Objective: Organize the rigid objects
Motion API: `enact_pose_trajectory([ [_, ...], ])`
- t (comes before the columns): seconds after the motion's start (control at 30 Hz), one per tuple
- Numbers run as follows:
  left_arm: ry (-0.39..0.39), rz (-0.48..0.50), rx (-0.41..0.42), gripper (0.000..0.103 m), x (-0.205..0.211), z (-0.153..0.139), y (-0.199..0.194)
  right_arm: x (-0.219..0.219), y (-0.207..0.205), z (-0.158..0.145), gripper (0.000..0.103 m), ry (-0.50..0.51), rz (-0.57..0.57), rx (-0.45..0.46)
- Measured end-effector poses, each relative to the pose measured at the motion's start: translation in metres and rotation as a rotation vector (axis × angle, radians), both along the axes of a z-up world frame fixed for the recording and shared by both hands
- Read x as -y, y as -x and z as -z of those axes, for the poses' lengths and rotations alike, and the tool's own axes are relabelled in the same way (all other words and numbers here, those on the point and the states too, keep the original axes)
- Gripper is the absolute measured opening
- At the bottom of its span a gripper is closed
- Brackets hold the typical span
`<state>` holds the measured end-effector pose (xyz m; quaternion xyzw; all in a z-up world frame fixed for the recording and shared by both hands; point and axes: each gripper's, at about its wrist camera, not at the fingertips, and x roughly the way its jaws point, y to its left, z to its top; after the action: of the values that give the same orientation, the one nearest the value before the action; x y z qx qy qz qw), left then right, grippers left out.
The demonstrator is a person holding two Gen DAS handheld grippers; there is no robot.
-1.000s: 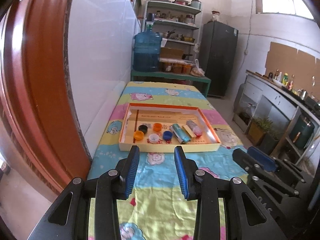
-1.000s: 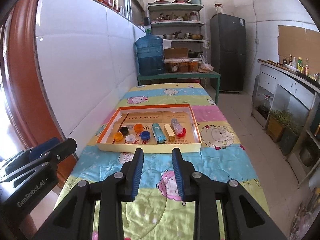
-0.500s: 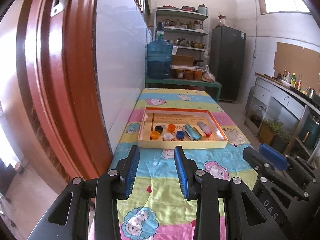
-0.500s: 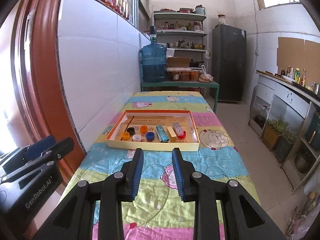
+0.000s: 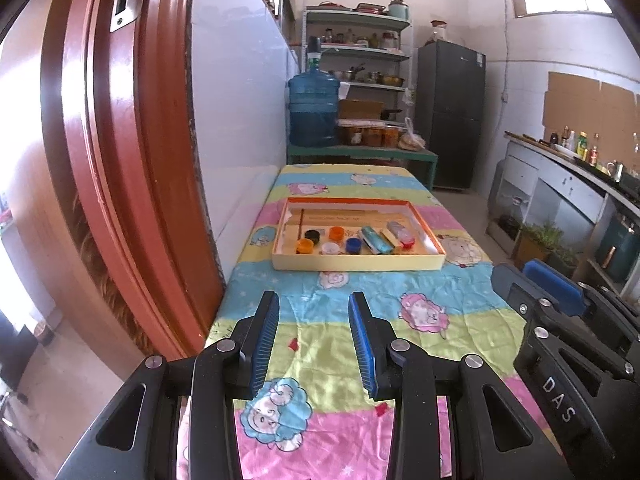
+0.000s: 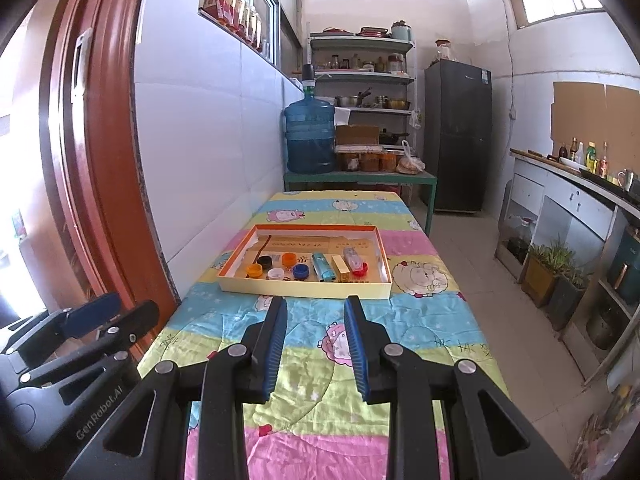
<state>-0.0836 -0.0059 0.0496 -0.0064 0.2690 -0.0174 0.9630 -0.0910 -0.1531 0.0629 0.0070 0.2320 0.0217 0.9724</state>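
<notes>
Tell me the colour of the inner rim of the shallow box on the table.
Orange; the box has pale yellow outer walls. It shows best in the right wrist view.

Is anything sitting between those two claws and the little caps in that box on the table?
Only the box's near wall. Bare quilt lies between both claws, left claw and right claw, and the caps.

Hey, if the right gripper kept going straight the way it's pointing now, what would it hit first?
Probably the quilted table cover, just short of the shallow box. The right gripper tilts downward and nothing stands between; depth is hard to judge.
</notes>
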Motion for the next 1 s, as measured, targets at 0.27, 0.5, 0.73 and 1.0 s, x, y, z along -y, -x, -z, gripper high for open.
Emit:
enact_pose_trajectory([
  [0.27,-0.007,0.005,0.005,0.038,0.003,0.001,0.008,0.001,0.006,0.005,0.029,0.004,-0.023,-0.007],
  [0.5,0.003,0.005,0.002,0.038,0.0,0.005,0.008,-0.001,0.003,0.009,0.029,-0.006,-0.039,-0.018],
  [0.73,0.01,0.001,0.0,0.039,-0.002,0.006,0.005,-0.004,0.002,0.008,0.029,0.007,-0.04,-0.007],
  [1.0,0.006,-0.004,-0.002,0.043,-0.002,0.008,0.004,-0.005,0.0,0.011,0.029,0.001,-0.04,-0.014],
])
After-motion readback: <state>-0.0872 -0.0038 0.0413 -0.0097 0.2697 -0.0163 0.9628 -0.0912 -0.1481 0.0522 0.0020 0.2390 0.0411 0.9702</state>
